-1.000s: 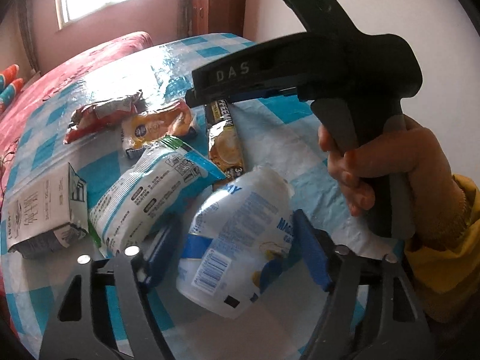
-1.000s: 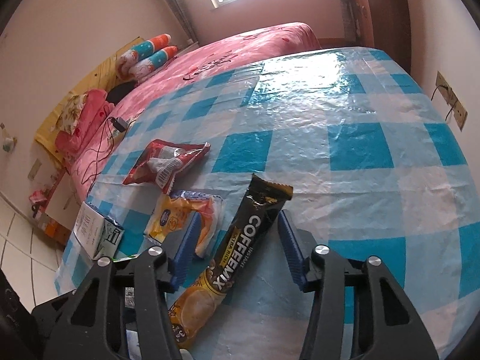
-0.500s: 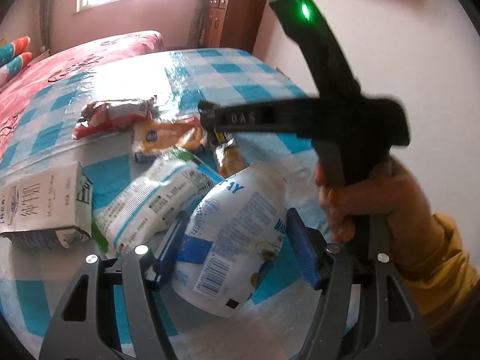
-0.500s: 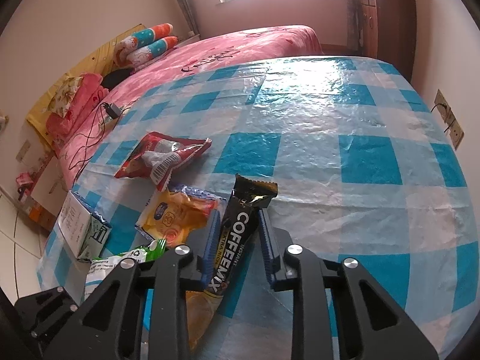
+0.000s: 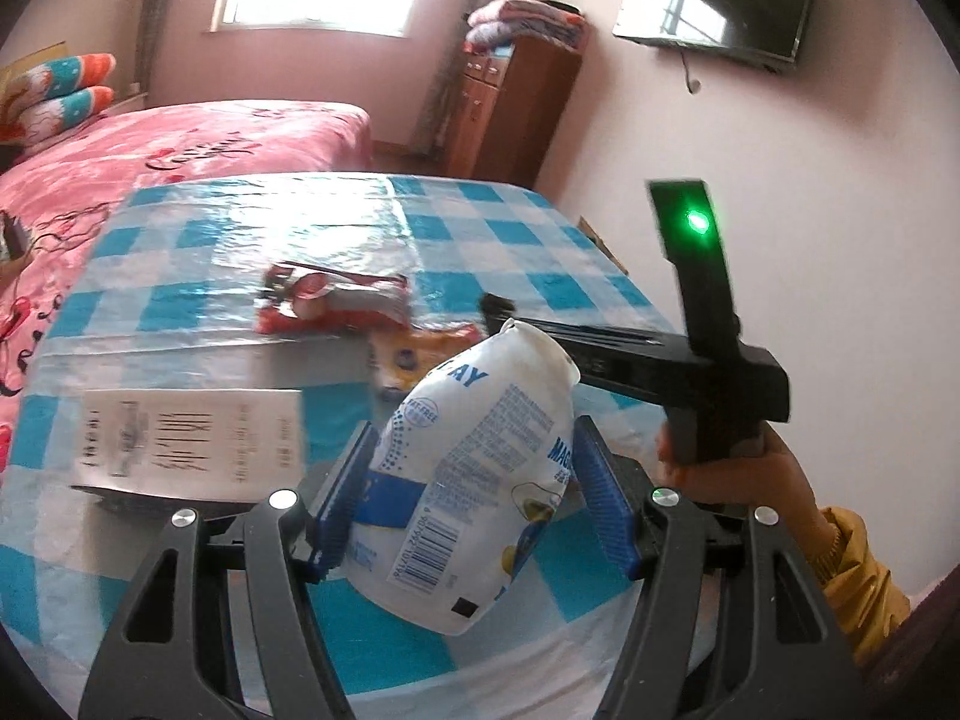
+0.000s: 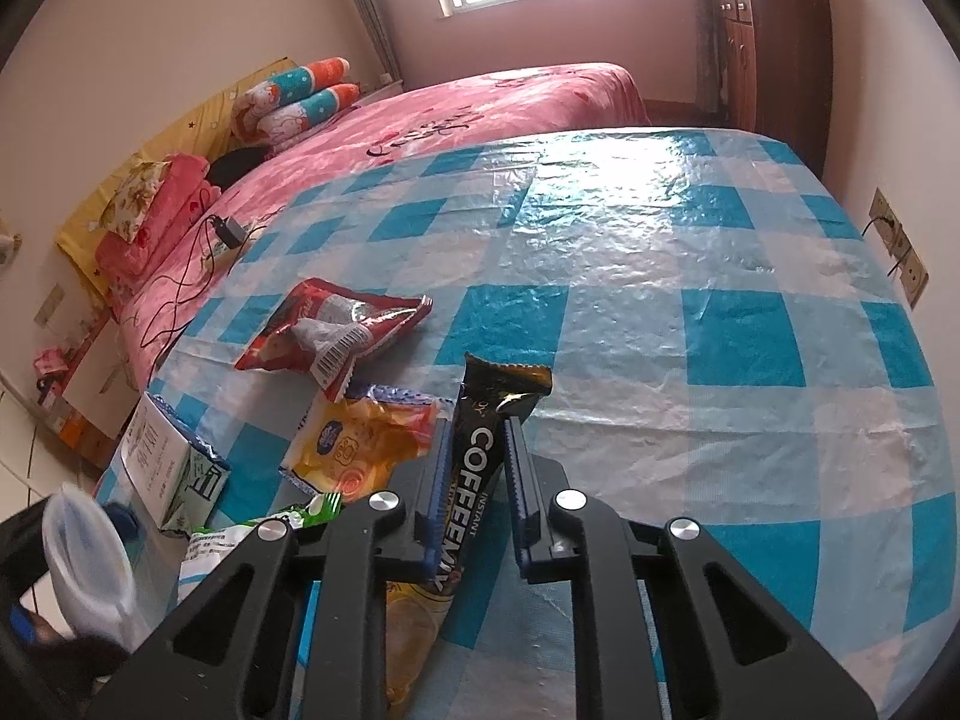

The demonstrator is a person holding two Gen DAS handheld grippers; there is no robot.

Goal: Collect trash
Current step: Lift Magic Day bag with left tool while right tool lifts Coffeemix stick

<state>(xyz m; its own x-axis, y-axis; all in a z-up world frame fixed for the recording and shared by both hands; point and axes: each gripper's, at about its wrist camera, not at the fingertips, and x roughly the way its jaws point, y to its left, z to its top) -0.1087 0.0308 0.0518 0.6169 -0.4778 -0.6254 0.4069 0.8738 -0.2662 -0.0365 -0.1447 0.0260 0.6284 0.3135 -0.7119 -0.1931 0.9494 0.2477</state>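
Checked blue-and-white desk (image 6: 690, 276) carries scattered wrappers. Left tool (image 5: 474, 492) clamps white pouch (image 5: 474, 480), raised above desk. Right tool (image 6: 477, 468) closing on coffee sachet (image 6: 474, 462) lying on desk.

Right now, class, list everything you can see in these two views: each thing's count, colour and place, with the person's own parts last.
White pouch: 1, white and blue, between the left gripper's pads, lifted off the table.
Coffee sachet: 1, black and gold, between the right gripper's closing jaws.
Red wrapper: 1, red and silver, lying on the table behind the others.
Orange wrapper: 1, orange, beside the coffee sachet.
Carton: 1, white and green, near the table's edge.
Green-edged packet: 1, white, partly hidden.
Table: 1, blue and white checked cloth.
Bed: 1, pink cover.
Cabinet: 1, brown.
Left gripper: 1, black.
Right gripper: 1, black.
Hand: 1, yellow sleeve.
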